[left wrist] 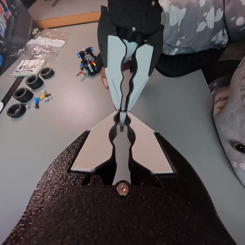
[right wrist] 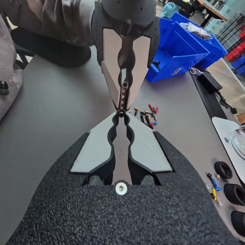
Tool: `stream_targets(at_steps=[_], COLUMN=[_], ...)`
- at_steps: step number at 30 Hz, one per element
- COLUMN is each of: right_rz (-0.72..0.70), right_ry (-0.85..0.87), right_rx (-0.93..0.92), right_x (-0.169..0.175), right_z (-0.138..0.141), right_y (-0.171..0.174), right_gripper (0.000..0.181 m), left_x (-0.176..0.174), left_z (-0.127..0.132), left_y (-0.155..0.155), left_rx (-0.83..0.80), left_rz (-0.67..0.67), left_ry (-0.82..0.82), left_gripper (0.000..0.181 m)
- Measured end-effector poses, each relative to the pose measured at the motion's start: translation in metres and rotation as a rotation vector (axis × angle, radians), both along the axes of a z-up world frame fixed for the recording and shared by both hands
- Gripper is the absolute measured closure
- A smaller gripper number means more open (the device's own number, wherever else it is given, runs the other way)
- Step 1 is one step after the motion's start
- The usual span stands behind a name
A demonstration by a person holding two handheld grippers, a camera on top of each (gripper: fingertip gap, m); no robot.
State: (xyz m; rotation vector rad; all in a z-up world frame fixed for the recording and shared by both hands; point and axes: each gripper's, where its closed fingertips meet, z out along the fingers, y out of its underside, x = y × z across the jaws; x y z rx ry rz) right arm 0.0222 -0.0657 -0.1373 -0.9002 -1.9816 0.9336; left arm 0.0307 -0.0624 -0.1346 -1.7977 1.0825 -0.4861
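Printed matter in view, none of it legible to us

We see a small label (right wrist: 177, 71) on the front of the blue bin (right wrist: 185, 53), bearing a dark square code-like mark. We also see a printed booklet (left wrist: 29, 67) with small pictures lying on the worktop (left wrist: 66, 132) beside the black tyres (left wrist: 34, 81). We cannot make out words or numbers on either.

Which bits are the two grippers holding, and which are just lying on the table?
Held:
holed beam, in the left gripper
small round piece, in the right gripper

Lying about:
black tyres
loose pins
half-built model
booklet
blue bin
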Motion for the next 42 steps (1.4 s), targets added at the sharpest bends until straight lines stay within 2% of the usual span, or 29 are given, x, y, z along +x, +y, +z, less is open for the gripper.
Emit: stream_targets(at_steps=[1,4,6,10,13,16,19,22,26,28,31,36,38,40,42], right_rz=[-0.008,-0.005,0.000,0.038,0.067,0.087,0.081,0.052,0.030,0.028,0.046,0.037,0.040,0.048,0.036], right_ry=[0.042,0.129,0.146,0.077,-0.023,-0.064,-0.005,0.020,0.107,0.152,0.243,0.290,0.294,0.300,0.312], right_rx=[-0.042,-0.183,-0.186,-0.171,-0.211,-0.251,-0.300,-0.374,-0.531,-0.611,-0.801,-0.892,-0.905,-0.953,-0.979], right_x=[0.000,0.000,0.000,0.003,0.008,0.011,0.011,0.011,0.002,-0.002,-0.007,-0.014,-0.015,-0.015,-0.017], right_z=[0.008,0.030,0.031,0.015,-0.003,-0.003,0.010,0.017,0.028,0.035,0.052,0.059,0.061,0.063,0.063], right_y=[0.001,0.000,-0.004,-0.013,-0.014,-0.009,-0.003,0.008,0.014,0.015,0.013,0.012,0.010,0.008,0.008], right_gripper=[0.174,0.174,0.174,0.174,0.175,0.175,0.175,0.175,0.175,0.175,0.174,0.174,0.174,0.175,0.175], left_x=[0.000,-0.001,-0.001,0.000,0.001,-0.004,-0.004,0.000,0.000,-0.004,-0.009,-0.017,-0.019,-0.023,-0.026], left_z=[0.008,0.029,0.031,0.015,-0.008,-0.036,-0.027,-0.018,0.010,0.018,0.038,0.048,0.049,0.057,0.064], left_y=[0.002,0.001,-0.003,-0.012,-0.015,-0.008,-0.003,0.006,0.009,0.012,0.011,0.009,0.010,0.008,0.007], left_rx=[0.028,0.032,0.020,0.008,-0.010,-0.002,0.022,0.002,-0.054,-0.095,-0.074,-0.033,-0.042,-0.040,-0.029], left_rz=[0.016,0.046,0.039,-0.008,-0.035,-0.011,0.005,0.049,0.043,0.069,0.061,0.079,0.086,0.070,0.061], left_ry=[-0.060,-0.262,-0.288,-0.145,0.035,0.219,0.239,0.154,-0.264,-0.414,-0.600,-0.669,-0.693,-0.759,-0.810], left_gripper=[0.174,0.172,0.173,0.174,0.174,0.175,0.175,0.175,0.175,0.175,0.176,0.177,0.170,0.165,0.168])
